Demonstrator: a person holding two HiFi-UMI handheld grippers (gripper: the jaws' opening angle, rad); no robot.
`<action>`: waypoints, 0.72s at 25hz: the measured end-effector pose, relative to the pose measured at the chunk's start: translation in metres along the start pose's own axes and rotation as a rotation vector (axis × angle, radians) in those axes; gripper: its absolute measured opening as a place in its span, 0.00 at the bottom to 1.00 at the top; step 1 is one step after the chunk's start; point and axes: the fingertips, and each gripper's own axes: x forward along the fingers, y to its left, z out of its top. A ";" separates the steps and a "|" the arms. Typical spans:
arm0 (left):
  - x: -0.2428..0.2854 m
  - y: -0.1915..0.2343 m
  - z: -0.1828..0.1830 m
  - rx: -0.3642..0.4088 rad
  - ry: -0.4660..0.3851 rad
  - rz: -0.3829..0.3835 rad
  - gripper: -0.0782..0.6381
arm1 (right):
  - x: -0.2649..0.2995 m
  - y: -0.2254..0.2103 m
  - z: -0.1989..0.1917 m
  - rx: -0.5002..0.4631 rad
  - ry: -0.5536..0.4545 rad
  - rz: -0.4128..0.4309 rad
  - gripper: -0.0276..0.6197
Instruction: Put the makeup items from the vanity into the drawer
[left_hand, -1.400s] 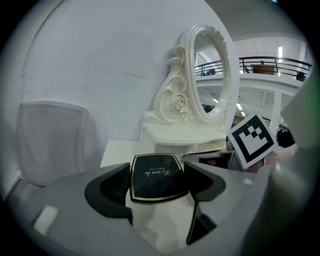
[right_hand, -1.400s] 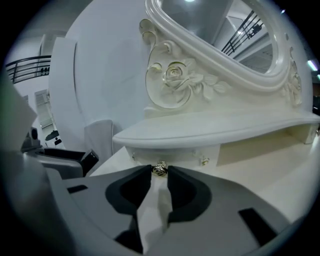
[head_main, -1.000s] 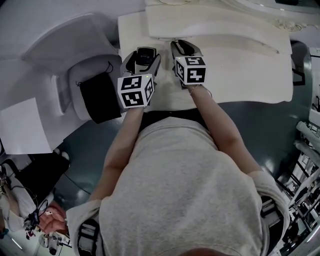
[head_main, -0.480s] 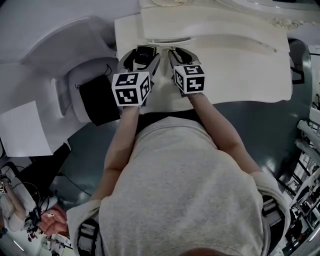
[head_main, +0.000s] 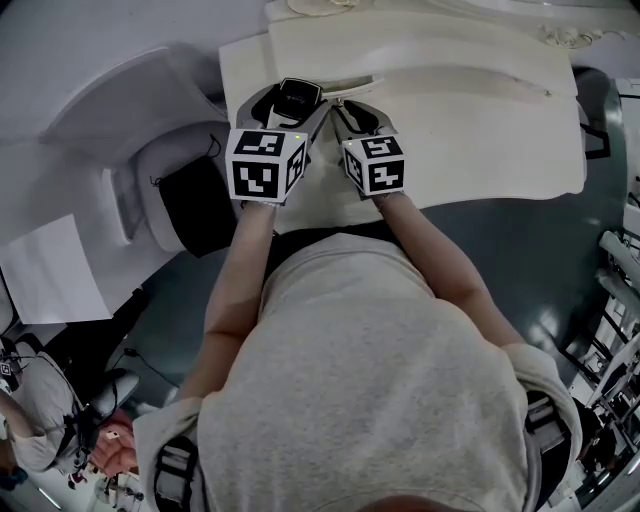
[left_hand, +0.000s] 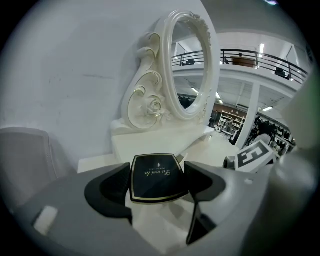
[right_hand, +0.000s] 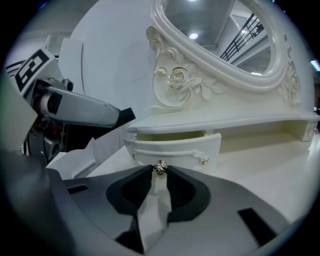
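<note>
From above, the left tool (head_main: 298, 98) and right tool (head_main: 345, 106) sit side by side at the white table's (head_main: 480, 120) near edge.

Left gripper view: wide-set jaws clamp a square black compact (left_hand: 159, 177) by its sides, lid up, script reading away from the tool.

Right gripper view: near-closed jaws pinch the part-open drawer's (right_hand: 175, 146) metal knob (right_hand: 160, 168), straight ahead.

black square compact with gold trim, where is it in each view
Head view: black square compact top centre, in the left gripper.
Left gripper view: compact lower centre, between the jaws.
Right gripper view: cannot make it out.
Shared landmark: white vanity top, in all three.
</note>
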 end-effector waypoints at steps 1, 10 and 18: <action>0.003 -0.003 0.001 0.006 0.008 -0.010 0.59 | -0.001 0.000 -0.001 0.003 0.000 0.000 0.20; 0.016 -0.016 -0.015 0.024 0.132 -0.055 0.59 | -0.007 0.008 -0.006 0.005 -0.005 0.012 0.20; 0.027 -0.032 -0.021 -0.022 0.262 -0.153 0.59 | -0.009 0.009 -0.007 0.004 -0.011 0.014 0.20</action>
